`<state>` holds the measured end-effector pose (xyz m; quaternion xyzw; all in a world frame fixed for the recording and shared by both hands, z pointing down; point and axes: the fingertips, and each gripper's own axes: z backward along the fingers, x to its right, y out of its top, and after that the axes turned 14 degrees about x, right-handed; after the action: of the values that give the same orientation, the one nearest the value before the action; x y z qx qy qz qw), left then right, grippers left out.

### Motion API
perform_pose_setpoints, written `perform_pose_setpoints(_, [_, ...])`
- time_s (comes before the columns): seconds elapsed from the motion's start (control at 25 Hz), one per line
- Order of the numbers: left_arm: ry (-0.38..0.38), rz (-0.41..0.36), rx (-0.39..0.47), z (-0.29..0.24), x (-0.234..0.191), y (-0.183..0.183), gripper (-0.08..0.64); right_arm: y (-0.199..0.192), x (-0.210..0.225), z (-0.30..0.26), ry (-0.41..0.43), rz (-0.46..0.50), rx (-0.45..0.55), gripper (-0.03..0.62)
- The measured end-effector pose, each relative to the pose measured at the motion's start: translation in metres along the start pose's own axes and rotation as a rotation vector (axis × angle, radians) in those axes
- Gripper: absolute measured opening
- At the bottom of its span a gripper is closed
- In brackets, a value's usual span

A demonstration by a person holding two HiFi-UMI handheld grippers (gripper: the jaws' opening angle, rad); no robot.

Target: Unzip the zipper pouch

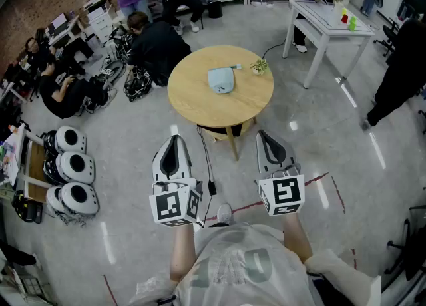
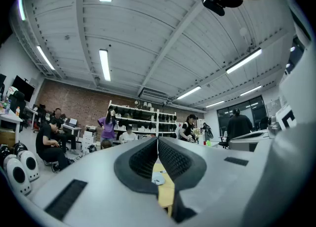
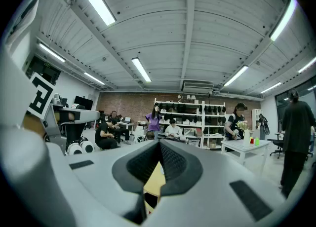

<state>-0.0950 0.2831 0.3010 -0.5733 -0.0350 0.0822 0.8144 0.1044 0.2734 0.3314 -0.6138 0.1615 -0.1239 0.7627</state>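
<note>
Standing off before the approach, I hold left gripper (image 1: 174,141) and right gripper (image 1: 265,136) closed, empty, lower centre; zipper pouch (image 1: 221,80) lies upper centre on round table (image 1: 183,102); next I'd close in.

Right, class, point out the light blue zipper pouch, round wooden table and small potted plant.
light blue zipper pouch (image 1: 220,80): head view, its middle.
round wooden table (image 1: 193,102): head view, bare top.
small potted plant (image 1: 259,66): head view, leaves.
</note>
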Motion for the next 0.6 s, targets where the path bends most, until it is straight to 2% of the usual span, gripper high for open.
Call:
perform_pose_setpoints(0.4, [0.01, 0.023, 0.002, -0.012, -0.026, -0.002, 0.032, 0.002, -0.01, -0.018, -0.005, 0.029, -0.009, 0.029])
perform_pose_setpoints(0.6, [0.014, 0.048, 0.001, -0.023, -0.048, -0.007, 0.032, 0.006, -0.018, -0.034, -0.016, 0.0, 0.01, 0.029])
